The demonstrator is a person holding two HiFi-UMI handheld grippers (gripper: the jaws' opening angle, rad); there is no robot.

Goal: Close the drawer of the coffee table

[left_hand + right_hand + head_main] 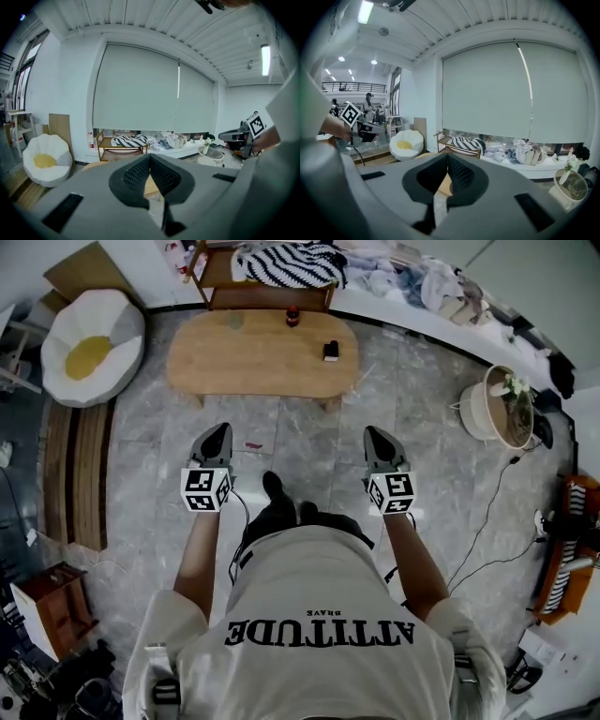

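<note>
**A:** Your left gripper [222,429] and right gripper [373,433] are pinched shut, empty, well short of the coffee table [262,357].

**B:** Drawer's not visible from here. Push blind and you'd probably shove the whole table.

The coffee table [262,354] has a pale wooden tabletop, smooth and matt — the floor [309,442] around it is grey marbled stone tile with a faint sheen. The left gripper [221,428] and right gripper [372,431] look like matt grey plastic — their fingers [136,176] are dark, with a ribbed, rough face.
</note>
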